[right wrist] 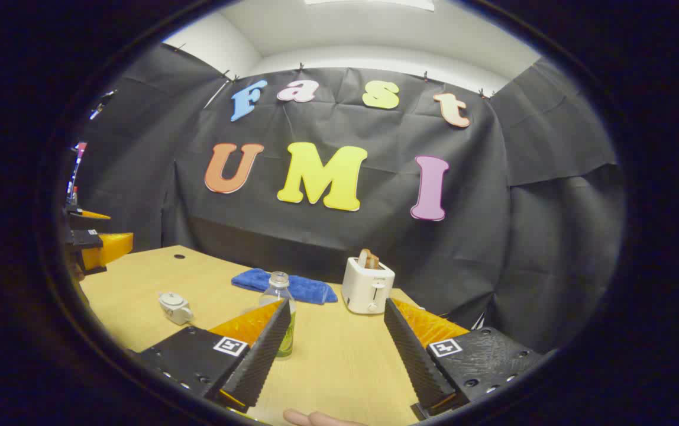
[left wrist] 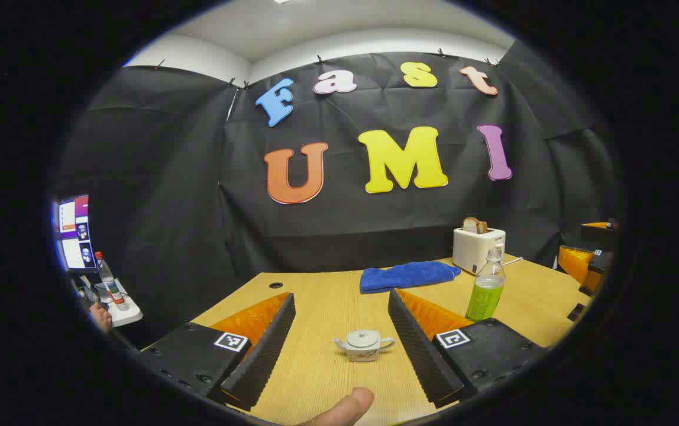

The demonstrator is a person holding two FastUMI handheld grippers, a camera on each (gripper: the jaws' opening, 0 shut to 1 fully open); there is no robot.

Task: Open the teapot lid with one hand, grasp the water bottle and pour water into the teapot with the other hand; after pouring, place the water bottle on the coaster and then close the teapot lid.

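Note:
A small white teapot with its lid on stands on the wooden table, a short way ahead and in line with the gap of my left gripper, which is open and holds nothing. The clear water bottle with green liquid stands upright to the teapot's right. In the right gripper view the bottle rises just behind the left finger of my right gripper; that gripper is open and empty. The teapot sits farther left there.
A white toaster with a slice of bread and a folded blue cloth lie at the table's back. A monitor and a side stand with a bottle are off the left edge. A thumb shows at the bottom.

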